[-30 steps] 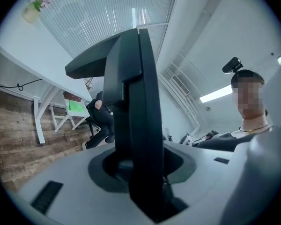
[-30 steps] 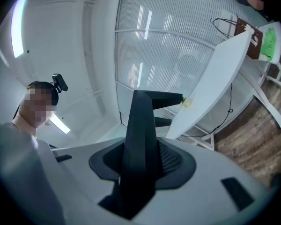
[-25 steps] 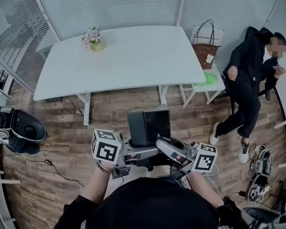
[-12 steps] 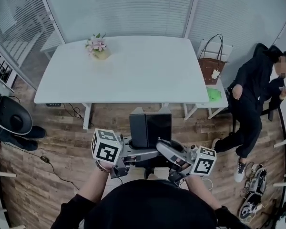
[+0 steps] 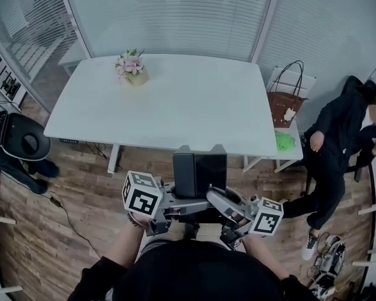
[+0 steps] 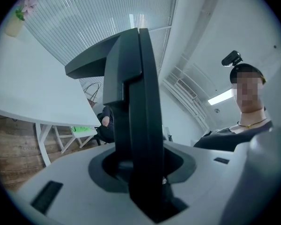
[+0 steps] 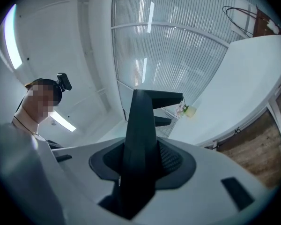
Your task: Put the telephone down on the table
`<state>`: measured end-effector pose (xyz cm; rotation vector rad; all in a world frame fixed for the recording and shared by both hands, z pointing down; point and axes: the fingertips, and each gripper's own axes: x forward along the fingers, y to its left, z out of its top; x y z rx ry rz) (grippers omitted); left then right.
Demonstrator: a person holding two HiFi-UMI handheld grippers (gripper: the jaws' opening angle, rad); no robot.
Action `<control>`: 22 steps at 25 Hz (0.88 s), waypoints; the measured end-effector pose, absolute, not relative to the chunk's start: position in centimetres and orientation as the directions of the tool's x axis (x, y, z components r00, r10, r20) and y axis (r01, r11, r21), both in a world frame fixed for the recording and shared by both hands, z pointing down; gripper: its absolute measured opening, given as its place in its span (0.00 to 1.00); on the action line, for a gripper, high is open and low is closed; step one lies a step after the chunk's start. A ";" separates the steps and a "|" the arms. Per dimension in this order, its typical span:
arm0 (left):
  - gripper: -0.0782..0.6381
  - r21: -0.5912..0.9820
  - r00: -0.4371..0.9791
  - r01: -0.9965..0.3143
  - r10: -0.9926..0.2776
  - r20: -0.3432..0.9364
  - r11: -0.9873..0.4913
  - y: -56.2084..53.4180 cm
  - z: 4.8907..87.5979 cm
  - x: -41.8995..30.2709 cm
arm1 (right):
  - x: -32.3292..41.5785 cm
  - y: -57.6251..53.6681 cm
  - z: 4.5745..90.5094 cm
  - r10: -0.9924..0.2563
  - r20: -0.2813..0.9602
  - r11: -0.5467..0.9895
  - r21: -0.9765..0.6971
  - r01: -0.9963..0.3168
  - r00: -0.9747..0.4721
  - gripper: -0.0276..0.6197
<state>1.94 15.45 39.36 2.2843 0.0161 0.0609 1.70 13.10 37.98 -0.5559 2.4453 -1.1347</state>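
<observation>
Both forearms reach forward side by side from the chest. The left claw and right claw point about level and angle in toward each other. Each claw is closed partway on a side of the black telephone, which fills the gap between its jaws in both gripper views. The telephone hangs upright in the air, its top just at the near edge of the white desk. A second ago it hung over the floor, short of that edge. A flower pot stands at the desk's far left.
</observation>
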 end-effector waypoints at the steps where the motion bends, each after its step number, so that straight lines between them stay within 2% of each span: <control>1: 0.36 0.758 0.999 -0.009 0.030 0.038 -0.652 15.2 39.5 2.3 | 2.1 12.9 38.1 -0.504 -0.177 0.592 -0.784 -0.188 -0.846 0.29; 22: 0.36 0.780 0.996 -0.010 0.059 0.060 -0.625 12.2 39.7 2.4 | 2.2 9.7 38.4 -0.521 -0.175 0.567 -0.803 -0.186 -0.835 0.29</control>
